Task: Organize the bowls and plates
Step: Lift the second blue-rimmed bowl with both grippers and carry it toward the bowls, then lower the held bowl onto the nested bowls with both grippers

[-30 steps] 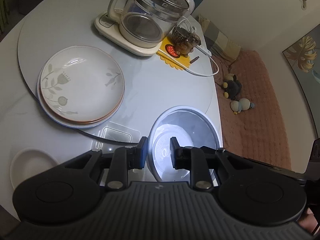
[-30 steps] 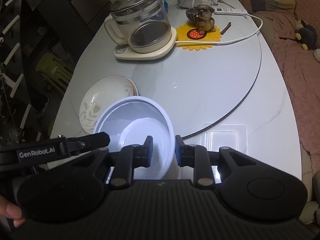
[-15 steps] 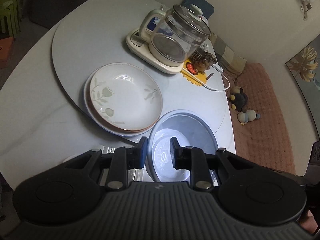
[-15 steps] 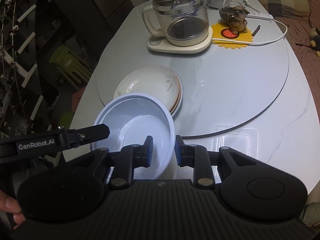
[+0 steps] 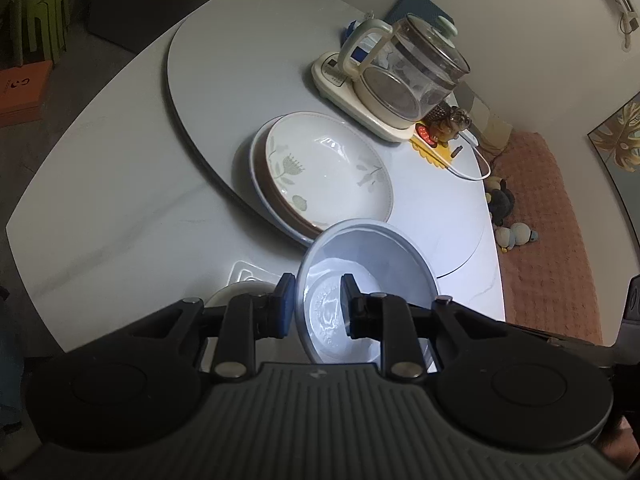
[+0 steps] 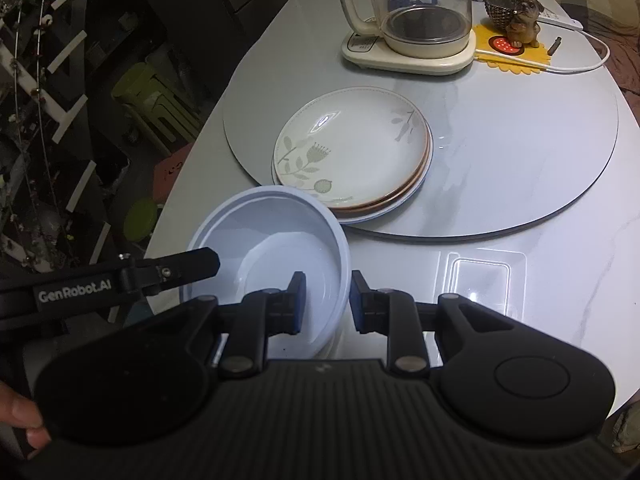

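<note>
A pale blue bowl [image 5: 372,264] [image 6: 276,240] hangs in the air above the table's near edge. My left gripper [image 5: 314,306] is shut on its near rim. My right gripper [image 6: 326,302] is shut on its rim on the opposite side. The left gripper's finger [image 6: 176,270] shows in the right wrist view, reaching to the bowl. A stack of floral plates [image 5: 324,172] [image 6: 352,156] lies on the round turntable [image 5: 240,60] [image 6: 520,140], just beyond the bowl. A small white bowl [image 5: 236,292] sits on the table below my left gripper, mostly hidden.
A glass kettle on its cream base [image 5: 396,80] [image 6: 412,12] stands at the turntable's far side, beside a dog figurine on a yellow mat [image 5: 444,128] [image 6: 516,28] with a white cable. A clear plastic lid [image 6: 480,280] lies on the table's front. A pink sofa [image 5: 548,216] is to the right.
Both grippers have carried the blue bowl toward the left and back from the turntable; the plate stack and kettle now sit further ahead in both views. The grips have not changed.
</note>
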Available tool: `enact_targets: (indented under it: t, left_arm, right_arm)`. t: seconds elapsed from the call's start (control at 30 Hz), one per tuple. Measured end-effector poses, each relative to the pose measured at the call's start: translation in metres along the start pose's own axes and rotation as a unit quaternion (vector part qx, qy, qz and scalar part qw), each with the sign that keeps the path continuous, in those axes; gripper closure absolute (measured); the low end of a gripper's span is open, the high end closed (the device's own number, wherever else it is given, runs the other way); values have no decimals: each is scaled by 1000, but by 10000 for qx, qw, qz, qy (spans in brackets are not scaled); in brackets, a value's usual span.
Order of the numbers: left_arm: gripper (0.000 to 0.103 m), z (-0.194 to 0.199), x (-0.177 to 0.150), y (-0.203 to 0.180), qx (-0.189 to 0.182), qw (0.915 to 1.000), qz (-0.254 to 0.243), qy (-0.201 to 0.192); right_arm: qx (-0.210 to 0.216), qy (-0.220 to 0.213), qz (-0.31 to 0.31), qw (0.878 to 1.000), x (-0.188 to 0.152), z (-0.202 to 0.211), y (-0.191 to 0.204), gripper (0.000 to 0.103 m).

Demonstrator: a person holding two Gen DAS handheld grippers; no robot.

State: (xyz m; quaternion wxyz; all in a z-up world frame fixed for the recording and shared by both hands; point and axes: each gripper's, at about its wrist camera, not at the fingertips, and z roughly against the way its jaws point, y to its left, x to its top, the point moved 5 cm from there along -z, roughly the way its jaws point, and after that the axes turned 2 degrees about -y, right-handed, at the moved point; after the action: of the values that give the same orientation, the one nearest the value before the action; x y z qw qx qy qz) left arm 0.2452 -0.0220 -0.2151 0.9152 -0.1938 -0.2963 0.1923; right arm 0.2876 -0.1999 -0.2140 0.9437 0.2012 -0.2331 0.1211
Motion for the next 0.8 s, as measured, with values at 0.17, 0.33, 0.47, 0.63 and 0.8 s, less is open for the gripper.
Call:
enact_targets:
  t: [0.17, 0.33, 0.47, 0.63, 0.8]
  left_arm:
    - [76, -12, -6, 27, 168, 9998, 10, 73]
    - [76, -26, -12, 42, 236, 9996, -42, 161]
    - [76, -35, -15, 43, 282, 9992, -150, 241]
    - [51, -40, -14, 41, 400, 9980, -225, 434]
    - [34, -30, -11, 43, 569, 9971, -225, 444]
  right_arm:
    - [1, 132, 57, 9999, -14, -24, 12, 77]
    - [-19, 312, 6, 9995, -24, -46, 14, 76]
    - [-91, 419, 25, 9991, -32, -55, 15, 75]
    - [-44, 451, -64, 9990, -30, -57, 13, 75]
    - [-39, 483, -194, 9986, -27, -49, 14, 54]
